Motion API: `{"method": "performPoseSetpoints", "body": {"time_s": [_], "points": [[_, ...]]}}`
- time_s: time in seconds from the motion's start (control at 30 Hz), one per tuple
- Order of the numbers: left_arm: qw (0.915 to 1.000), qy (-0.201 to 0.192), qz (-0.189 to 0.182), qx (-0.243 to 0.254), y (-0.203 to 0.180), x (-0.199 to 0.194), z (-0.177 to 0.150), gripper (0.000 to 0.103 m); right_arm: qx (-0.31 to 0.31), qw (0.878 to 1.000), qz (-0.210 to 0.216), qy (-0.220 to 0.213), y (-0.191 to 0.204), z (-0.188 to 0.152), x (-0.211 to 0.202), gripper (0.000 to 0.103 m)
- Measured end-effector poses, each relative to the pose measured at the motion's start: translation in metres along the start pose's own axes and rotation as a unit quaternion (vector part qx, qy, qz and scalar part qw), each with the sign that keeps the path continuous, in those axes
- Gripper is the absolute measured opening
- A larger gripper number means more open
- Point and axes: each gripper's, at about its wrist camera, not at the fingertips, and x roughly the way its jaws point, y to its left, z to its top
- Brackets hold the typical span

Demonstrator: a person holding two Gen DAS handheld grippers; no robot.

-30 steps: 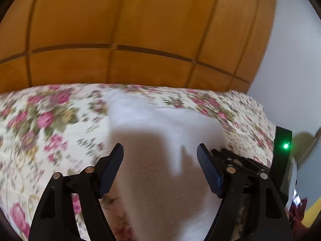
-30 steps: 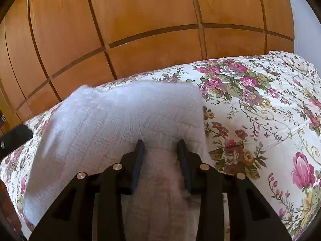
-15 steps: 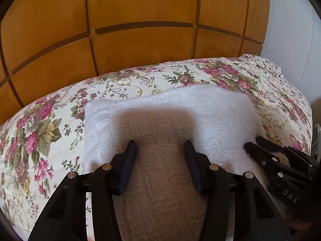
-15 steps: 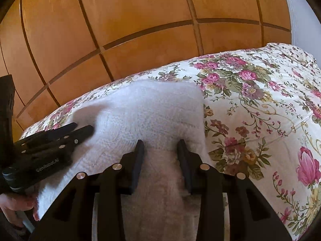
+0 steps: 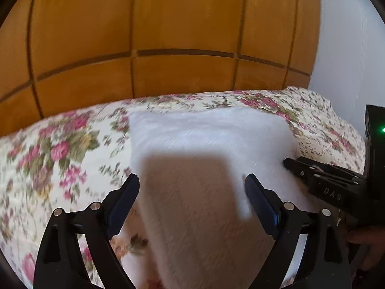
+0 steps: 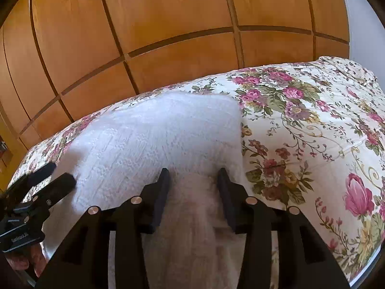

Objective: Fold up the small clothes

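Far left: flowered bedspread (image 5: 60,149), bare, with the wooden wardrobe doors (image 5: 168,36) behind.

Next, left gripper (image 5: 192,192) — jaws spread wide and opening, white knitted garment (image 5: 204,139) lying under and between them, pads clear of the cloth on both sides. Released, by the look of it, not held. Blurred here, so stitch detail and edges hard to read.

Centre: garment flat on the bedspread as a tidy, roughly rectangular pad with a straight far edge; no loose sleeve or corner showing in either view. Probably already folded at least once — how many layers, impossible to tell.

Then right gripper (image 6: 193,192) at the near right part of the garment, jaws partly apart and opening, a ridge of the knit between them. Pads look close to the cloth; a real pinch cannot be confirmed, more likely letting go.

Far right: more bedspread, open and flat, then pale wall (image 5: 349,48).

Judgement on progress: fold laid down and being released by both sides. Left to do, perhaps: a smoothing press, one further fold if a smaller packet is wanted, or setting aside. No other clothes in sight.
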Motion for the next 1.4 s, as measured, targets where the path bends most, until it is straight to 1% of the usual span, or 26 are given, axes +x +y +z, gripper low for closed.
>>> {"method": "performPoseSetpoints", "body": {"time_s": [0.03, 0.13, 0.37, 0.57, 0.7, 0.77, 0.83, 0.9, 0.93, 0.97, 1.0, 1.07, 1.13, 1.17, 1.2, 1.23, 1.27, 1.3, 1.4], "points": [[0.9999, 0.004, -0.004, -0.013, 0.005, -0.001, -0.004, 0.091, 0.001, 1.0, 0.0, 0.0, 0.001, -0.001, -0.002, 0.045], [0.9989, 0.014, -0.017, -0.04, 0.014, -0.001, -0.01, 0.092, -0.004, 1.0, -0.01, 0.002, 0.004, -0.002, -0.005, 0.046], [0.9963, 0.032, -0.037, -0.071, 0.02, 0.001, -0.018, 0.092, -0.008, 1.0, -0.022, 0.008, 0.008, -0.003, -0.01, 0.05], [0.9894, 0.05, -0.065, -0.119, 0.031, 0.004, -0.026, 0.094, -0.011, 0.999, -0.029, 0.008, 0.01, -0.006, -0.013, 0.054], [0.9863, 0.049, -0.077, -0.138, 0.035, 0.0, -0.028, 0.093, -0.015, 0.999, -0.033, 0.008, 0.011, -0.008, -0.017, 0.057], [0.986, 0.027, -0.076, -0.146, 0.039, -0.01, -0.027, 0.093, -0.015, 0.999, -0.035, 0.009, 0.01, -0.01, -0.019, 0.06], [0.9859, 0.006, -0.066, -0.154, 0.045, -0.017, -0.026, 0.093, -0.015, 0.999, -0.039, 0.012, 0.008, -0.011, -0.02, 0.067], [0.9847, -0.006, -0.052, -0.166, 0.051, -0.021, -0.026, 0.093, -0.011, 0.999, -0.043, 0.017, 0.003, -0.013, -0.02, 0.068], [0.9838, -0.002, -0.043, -0.174, 0.056, -0.019, -0.027, 0.093, -0.008, 0.999, -0.049, 0.022, 0.0, -0.015, -0.019, 0.068], [0.9842, 0.013, -0.04, -0.172, 0.056, -0.014, -0.027, 0.093, -0.005, 0.998, -0.059, 0.03, -0.004, -0.016, -0.017, 0.068], [0.9858, 0.045, -0.044, -0.156, 0.052, -0.002, -0.028, 0.094, 0.001, 0.997, -0.062, 0.038, -0.009, -0.017, -0.014, 0.068], [0.9887, 0.08, -0.045, -0.118, 0.04, 0.011, -0.03, 0.094, 0.014, 0.997, -0.058, 0.049, -0.016, -0.02, -0.011, 0.069], [0.9918, 0.074, -0.032, -0.099, 0.034, 0.01, -0.03, 0.094, 0.029, 0.997, -0.056, 0.051, -0.023, -0.022, -0.011, 0.071], [0.9917, 0.074, -0.031, -0.101, 0.033, 0.009, -0.03, 0.094, 0.036, 0.997, -0.049, 0.05, -0.025, -0.023, -0.011, 0.071], [0.9906, 0.077, -0.037, -0.107, 0.034, 0.008, -0.03, 0.094, 0.044, 0.997, -0.04, 0.05, -0.027, -0.023, -0.012, 0.072], [0.9893, 0.079, -0.045, -0.114, 0.036, 0.007, -0.031, 0.094, 0.053, 0.997, -0.03, 0.05, -0.029, -0.024, -0.014, 0.072], [0.9867, 0.079, -0.063, -0.128, 0.041, 0.004, -0.03, 0.093, 0.063, 0.996, -0.017, 0.053, -0.032, -0.024, -0.016, 0.074], [0.9839, 0.074, -0.078, -0.142, 0.045, 0.0, -0.031, 0.093, 0.074, 0.996, 0.0, 0.057, -0.034, -0.024, -0.019, 0.075], [0.9814, 0.053, -0.087, -0.163, 0.052, -0.011, -0.035, 0.093, 0.081, 0.995, 0.027, 0.06, -0.037, -0.023, -0.029, 0.078]]}}
